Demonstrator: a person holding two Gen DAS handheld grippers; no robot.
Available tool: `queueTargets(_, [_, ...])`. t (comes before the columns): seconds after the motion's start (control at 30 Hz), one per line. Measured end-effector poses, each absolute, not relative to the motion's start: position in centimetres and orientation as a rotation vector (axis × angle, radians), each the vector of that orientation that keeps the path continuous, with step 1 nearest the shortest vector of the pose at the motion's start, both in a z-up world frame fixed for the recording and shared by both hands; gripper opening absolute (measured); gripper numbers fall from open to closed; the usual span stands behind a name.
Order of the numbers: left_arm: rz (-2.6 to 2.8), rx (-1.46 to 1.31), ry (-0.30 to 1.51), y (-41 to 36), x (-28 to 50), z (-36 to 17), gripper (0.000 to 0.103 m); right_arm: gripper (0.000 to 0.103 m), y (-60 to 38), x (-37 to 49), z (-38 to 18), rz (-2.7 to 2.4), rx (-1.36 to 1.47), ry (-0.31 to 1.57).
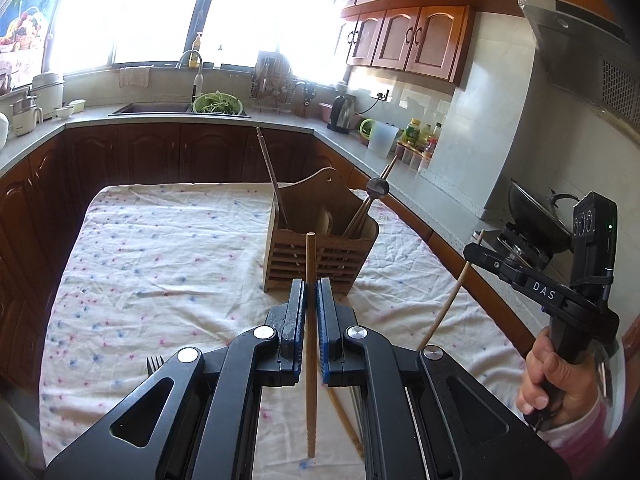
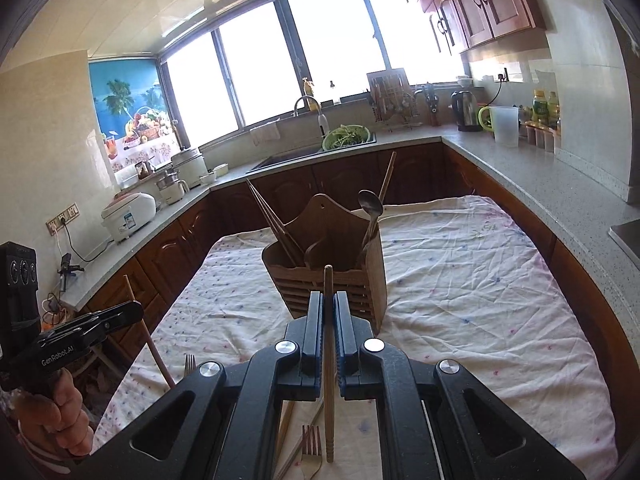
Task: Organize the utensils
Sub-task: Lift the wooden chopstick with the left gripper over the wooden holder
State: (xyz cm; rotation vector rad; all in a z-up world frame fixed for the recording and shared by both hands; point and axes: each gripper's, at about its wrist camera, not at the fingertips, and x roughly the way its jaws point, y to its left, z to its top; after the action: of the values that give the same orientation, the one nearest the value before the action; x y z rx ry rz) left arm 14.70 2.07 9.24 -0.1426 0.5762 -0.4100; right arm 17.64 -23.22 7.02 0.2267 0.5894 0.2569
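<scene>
A wooden utensil holder (image 1: 320,248) stands on the cloth-covered table (image 1: 160,248); it also shows in the right wrist view (image 2: 332,264). It holds chopsticks and a metal spoon (image 2: 370,204). My left gripper (image 1: 311,292) is shut on a wooden chopstick (image 1: 310,256), held upright just in front of the holder. My right gripper (image 2: 329,306) is shut on another wooden chopstick (image 2: 328,280), also close in front of the holder. The right gripper shows at the right of the left wrist view (image 1: 480,252). The left gripper shows at the left of the right wrist view (image 2: 120,314).
Forks (image 2: 312,446) and loose chopsticks (image 2: 286,420) lie on the cloth below the grippers; another fork (image 1: 155,364) lies at the left. Kitchen counters surround the table, with a sink (image 1: 152,109), a kettle (image 1: 343,114) and a wok (image 1: 532,216).
</scene>
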Motion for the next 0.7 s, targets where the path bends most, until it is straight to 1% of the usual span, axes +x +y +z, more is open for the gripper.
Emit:
queueTargets(0.43, [-0.398,-0.182,0.537,2.8,15.3,10.0,0.005,0.005,-23.5,18.2,7.6,0.258,0.240,0.564])
queueTargets(0.7, [-0.390,-0.195,0.463,2.7,17.1,12.6,0.005,0.005,-23.9,19.7,9.6,0.250,0.242,0.506])
